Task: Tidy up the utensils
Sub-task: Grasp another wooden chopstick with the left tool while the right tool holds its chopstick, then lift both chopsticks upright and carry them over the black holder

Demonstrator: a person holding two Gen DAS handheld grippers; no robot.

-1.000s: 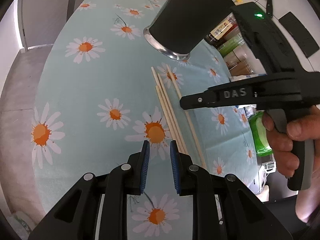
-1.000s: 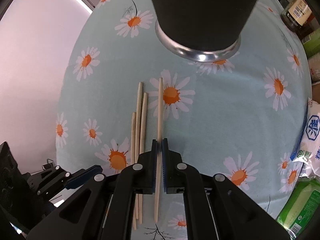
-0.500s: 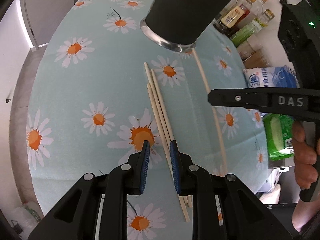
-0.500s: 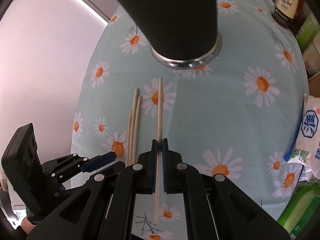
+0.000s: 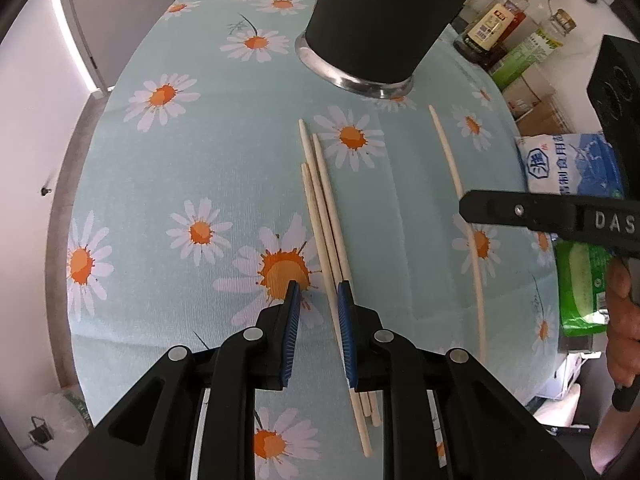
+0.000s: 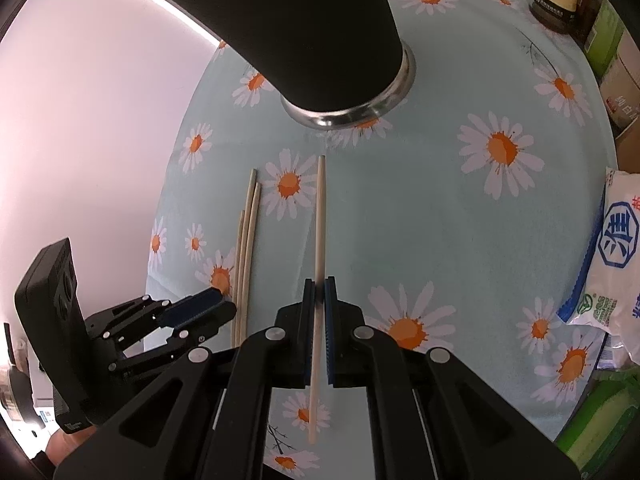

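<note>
- The right gripper was clamped on one wooden chopstick, pinching it near the middle, so the stick ran forward past the tips and back under the tool.
- Straight ahead of that stick's far end stood a black cup with a metal base rim, on a daisy-print cloth.
- The left gripper pointed steeply down at the cloth, its jaws closing with a gap left between them. A bundle of chopsticks lay on the cloth, just to the right of that gap and passing under the right pad; no pad visibly pressed on a stick.
- Progress, as a judgement: early. One stick was lifted but not in the cup, and the bundle lay ungathered. Whether the cup already held anything could not be seen.
- Counts: four chopsticks in all, one held and three in the bundle; one cup; two grippers.
- To the right of the right gripper, past the cloth's edge, lay a white bag and green packs, with bottles beyond.
</note>
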